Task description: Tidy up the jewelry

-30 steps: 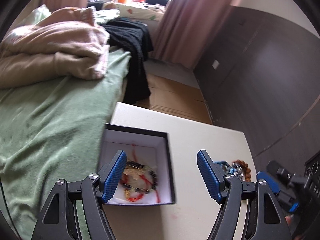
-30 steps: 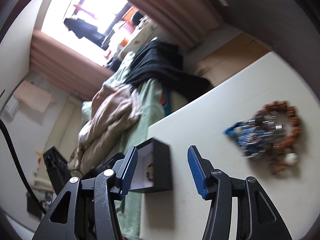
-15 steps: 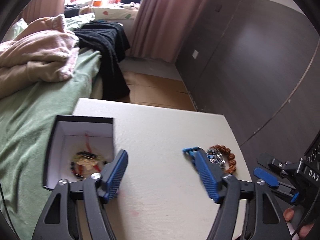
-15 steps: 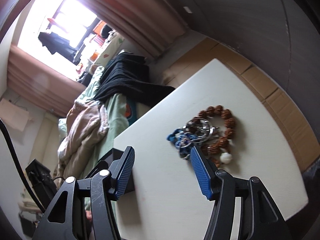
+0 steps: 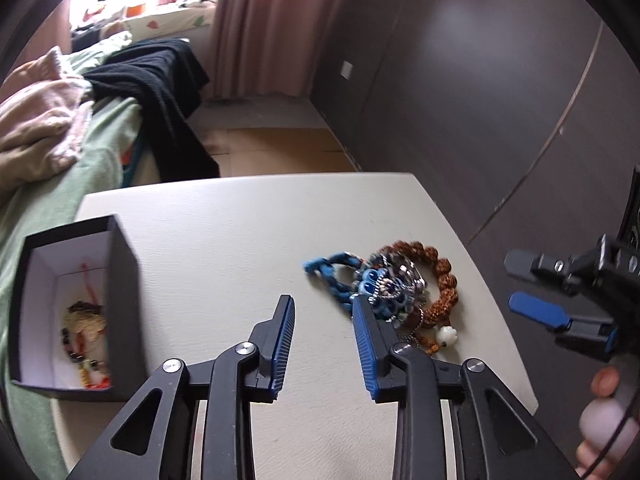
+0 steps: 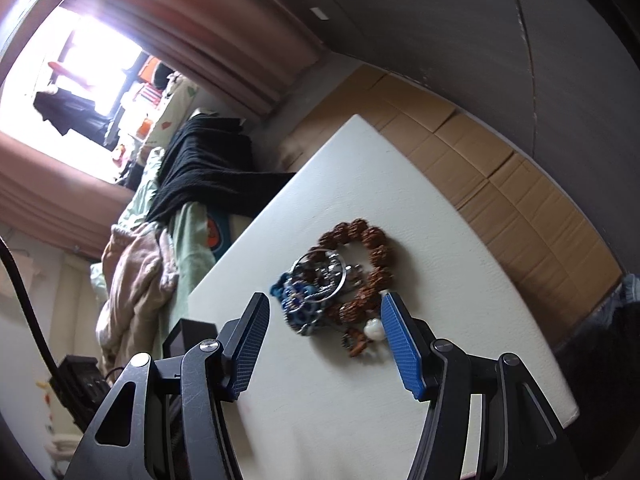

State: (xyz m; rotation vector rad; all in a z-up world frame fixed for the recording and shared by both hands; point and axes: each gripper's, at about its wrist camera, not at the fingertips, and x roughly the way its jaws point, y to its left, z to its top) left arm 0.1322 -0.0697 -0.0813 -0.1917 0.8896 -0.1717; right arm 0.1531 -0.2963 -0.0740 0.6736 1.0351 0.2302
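Observation:
A pile of jewelry point(image 5: 394, 284) lies on the white table point(image 5: 224, 232): a brown bead bracelet point(image 5: 440, 272), a blue cord piece point(image 5: 332, 270) and silver rings. An open black box point(image 5: 72, 312) with a white inside holds a red and gold bracelet point(image 5: 86, 332) at the table's left edge. My left gripper point(image 5: 322, 308) is open and empty, just left of the pile. My right gripper point(image 6: 322, 312) is open, with the pile point(image 6: 340, 284) just beyond and between its fingers. It also shows in the left wrist view point(image 5: 536, 292).
A bed with a green sheet point(image 5: 48, 184), pink blanket point(image 5: 36, 120) and black clothing point(image 5: 160, 80) borders the table on the left. A dark wardrobe point(image 5: 480, 100) stands on the right. Cardboard point(image 6: 500, 184) covers the floor beyond the table.
Both grippers have swung right from the box toward the jewelry pile. The left jaws have narrowed. The right jaws have opened wider around the pile.

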